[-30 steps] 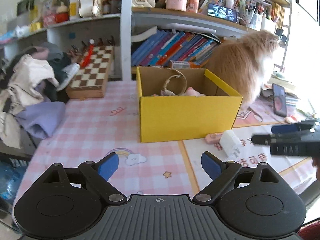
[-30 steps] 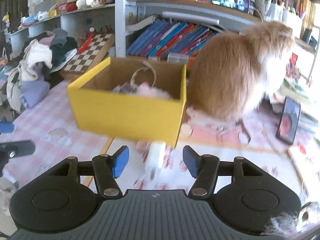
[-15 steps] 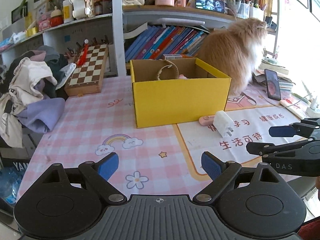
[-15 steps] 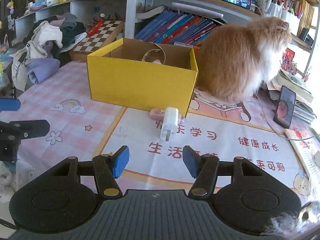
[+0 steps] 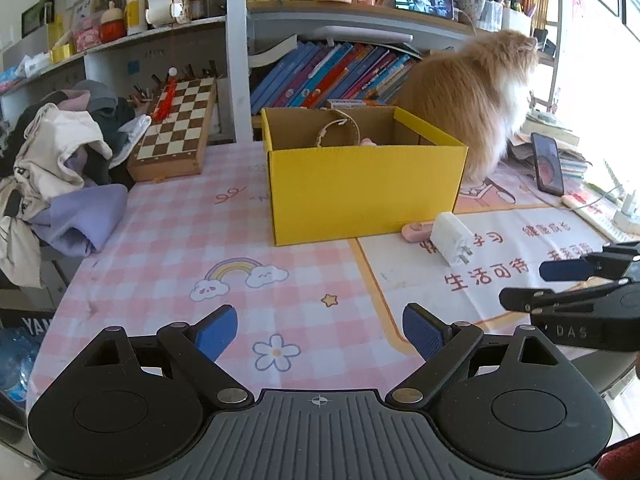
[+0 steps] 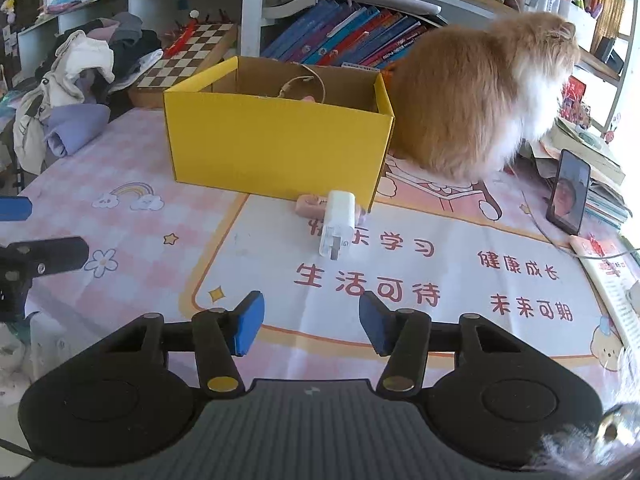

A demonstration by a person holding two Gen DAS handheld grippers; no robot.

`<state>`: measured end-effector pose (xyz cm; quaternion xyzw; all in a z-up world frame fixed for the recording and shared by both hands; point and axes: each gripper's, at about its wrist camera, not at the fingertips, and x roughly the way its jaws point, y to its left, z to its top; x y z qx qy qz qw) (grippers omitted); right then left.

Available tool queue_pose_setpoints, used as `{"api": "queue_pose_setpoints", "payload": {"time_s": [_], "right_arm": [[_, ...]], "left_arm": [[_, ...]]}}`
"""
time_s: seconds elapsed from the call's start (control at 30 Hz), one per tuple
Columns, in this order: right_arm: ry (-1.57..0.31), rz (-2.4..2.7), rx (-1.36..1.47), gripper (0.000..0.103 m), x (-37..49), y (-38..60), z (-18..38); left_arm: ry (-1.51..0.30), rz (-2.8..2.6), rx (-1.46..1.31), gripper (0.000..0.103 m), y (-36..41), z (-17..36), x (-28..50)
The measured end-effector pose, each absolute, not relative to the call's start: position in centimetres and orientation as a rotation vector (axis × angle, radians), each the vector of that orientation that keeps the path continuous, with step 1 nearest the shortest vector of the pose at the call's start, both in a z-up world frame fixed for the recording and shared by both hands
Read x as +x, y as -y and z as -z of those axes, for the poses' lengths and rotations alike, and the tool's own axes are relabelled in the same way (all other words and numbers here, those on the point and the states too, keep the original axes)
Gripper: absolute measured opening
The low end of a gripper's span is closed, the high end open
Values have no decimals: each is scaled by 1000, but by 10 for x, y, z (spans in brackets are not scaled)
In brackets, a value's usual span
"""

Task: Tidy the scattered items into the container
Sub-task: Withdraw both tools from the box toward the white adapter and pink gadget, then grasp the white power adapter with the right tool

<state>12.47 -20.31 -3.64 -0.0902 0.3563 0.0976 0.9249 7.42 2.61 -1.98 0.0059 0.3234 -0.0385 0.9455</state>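
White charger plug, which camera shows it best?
Right wrist view: the white charger lies near centre frame, ahead of the open right gripper, prongs visible. In the left wrist view it sits off to the right, seen obliquely.

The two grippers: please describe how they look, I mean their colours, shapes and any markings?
Both are black plastic. The left gripper and the right gripper each have two angled fingers tipped with blue textured pads, brass-coloured pivot pins, a ribbed grey centre and round side housings. From the left wrist view, the right one shows the letters "DAS".
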Motion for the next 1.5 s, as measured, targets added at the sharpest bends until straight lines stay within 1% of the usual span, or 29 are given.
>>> {"api": "queue_pose_setpoints", "payload": {"time_s": [0.27,0.7,0.77,0.93,1.5], "right_arm": [[-739,-206,-204,50,138,206,37],[-771,-215,-165,48,181,216,41],[-778,-224,-172,44,188,215,42],[-796,-241,-182,41,204,215,45],[-843,-297,-191,41,251,213,56]], "left_arm": [[-676,76,-3,92,-24,25,93],[-704,52,-15,92,-22,29,114],[-705,48,-15,92,-21,29,117],[-712,30,-18,92,-19,31,124],[-732,-21,-13,92,-11,30,145]]}}
